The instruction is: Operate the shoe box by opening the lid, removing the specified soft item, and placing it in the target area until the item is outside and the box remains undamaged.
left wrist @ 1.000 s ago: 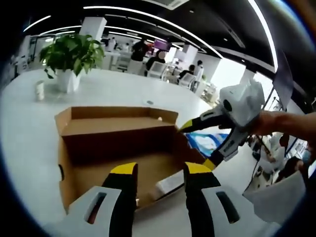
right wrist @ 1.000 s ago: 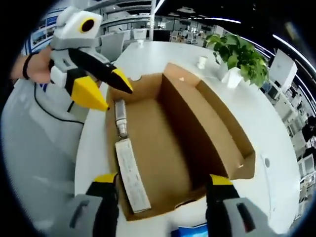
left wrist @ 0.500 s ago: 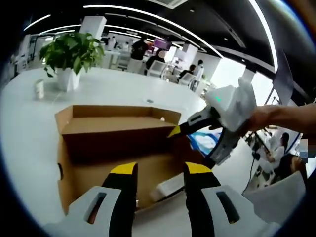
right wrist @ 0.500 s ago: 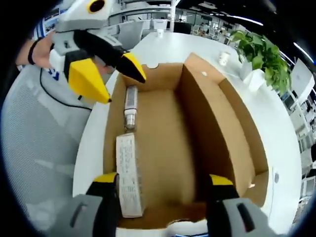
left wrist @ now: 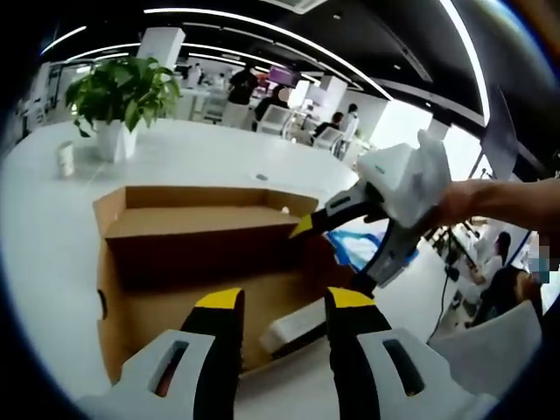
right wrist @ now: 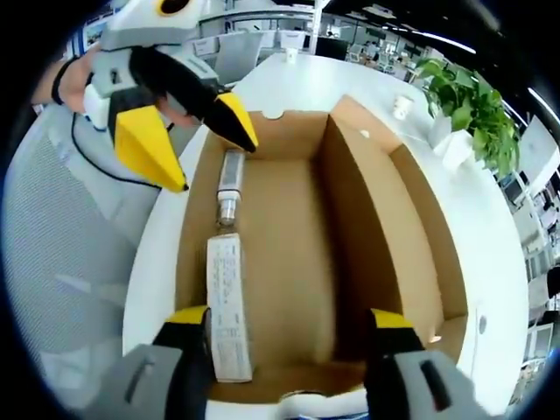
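Shoe box (right wrist: 350, 254) lies open on the white bench (left wrist: 52, 236), its lid folded back as a second cardboard wall on the far side from me in the left gripper view. Inside, along the wall nearest my left hand-held gripper (right wrist: 188, 131), lie a long white printed pack (right wrist: 229, 306) and, end to end with it, a silvery tube-like thing (right wrist: 230, 184); I cannot tell from here which of them is the soft item, nor how soft either one is. My right hand-held gripper (right wrist: 289, 328) hangs above the near end of the box with its jaws wide apart and nothing between them, one tip over the white pack. My left one also has its jaws apart and empty, poised at the box's far corner, just above the rim. The main risk, as I judge it, is the cardboard: the white pack sits tight against the side wall, so a jaw coming down beside it could catch the wall or pinch it together with the pack, and a lift would then tear or crease the box, or drag it across the bench. With two grippers crowding one narrow box they could also knock each other. And a flat pack taken at one end may sag and slip free before it clears the rim.
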The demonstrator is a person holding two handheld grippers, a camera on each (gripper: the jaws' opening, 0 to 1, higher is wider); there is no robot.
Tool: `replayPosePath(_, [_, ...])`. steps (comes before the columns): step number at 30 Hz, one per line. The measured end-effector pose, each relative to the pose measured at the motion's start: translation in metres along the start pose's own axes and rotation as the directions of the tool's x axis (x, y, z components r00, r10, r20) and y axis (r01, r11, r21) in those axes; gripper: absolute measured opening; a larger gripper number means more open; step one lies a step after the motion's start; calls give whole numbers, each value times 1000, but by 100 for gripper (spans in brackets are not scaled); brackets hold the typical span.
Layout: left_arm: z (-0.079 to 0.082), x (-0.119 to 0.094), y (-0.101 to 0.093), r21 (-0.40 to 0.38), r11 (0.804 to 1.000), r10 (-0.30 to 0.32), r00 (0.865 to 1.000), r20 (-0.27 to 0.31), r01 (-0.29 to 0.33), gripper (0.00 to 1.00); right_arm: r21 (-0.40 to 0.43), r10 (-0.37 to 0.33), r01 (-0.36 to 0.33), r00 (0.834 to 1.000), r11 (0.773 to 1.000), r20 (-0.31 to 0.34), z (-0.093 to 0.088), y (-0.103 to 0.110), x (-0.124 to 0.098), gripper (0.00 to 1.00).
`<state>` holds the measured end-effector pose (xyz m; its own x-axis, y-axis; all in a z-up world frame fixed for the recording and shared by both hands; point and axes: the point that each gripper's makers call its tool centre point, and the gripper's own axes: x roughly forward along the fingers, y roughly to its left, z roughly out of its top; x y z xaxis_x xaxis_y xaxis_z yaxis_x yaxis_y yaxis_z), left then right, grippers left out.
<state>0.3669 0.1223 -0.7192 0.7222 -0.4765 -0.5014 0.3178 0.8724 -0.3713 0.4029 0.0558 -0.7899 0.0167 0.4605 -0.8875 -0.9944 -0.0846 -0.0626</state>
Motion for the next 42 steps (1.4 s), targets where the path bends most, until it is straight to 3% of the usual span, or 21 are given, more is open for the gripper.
replayPosePath(5, [-1, 1, 0, 1, 1000, -2, 1000, -4, 2, 37, -3, 36, -36, 999, 999, 3, 3, 10, 4, 69])
replayPosePath(11, [-1, 0, -2, 2, 1000, -3, 1000, -5, 3, 37, -62, 26, -29, 998, 998, -54, -3, 15, 12, 61])
replayPosePath(18, [-2, 0, -3, 5, 1000, -3, 1000, -6, 3, 36, -79, 24, -29, 997, 996, -68, -2, 17, 18, 55])
replayPosePath(25, [-5, -2, -4, 2, 1000, 10, 1000, -18, -10, 37, -127, 6, -20, 994, 992, -110, -5, 27, 29, 40])
replayPosePath(32, [-4, -5, -4, -6, 1000, 22, 1000, -19, -22, 36, -122, 6, -21, 993, 992, -117, -4, 31, 36, 30])
replayPosePath(35, [-5, -5, -3, -6, 1000, 27, 999, -21, -27, 36, -72, 51, -59, 993, 996, -109, -6, 42, 36, 17])
replayPosePath(42, [-5, -5, -2, -10, 1000, 25, 999, -26, -26, 36, -49, 24, -29, 994, 998, -108, -6, 37, 35, 17])
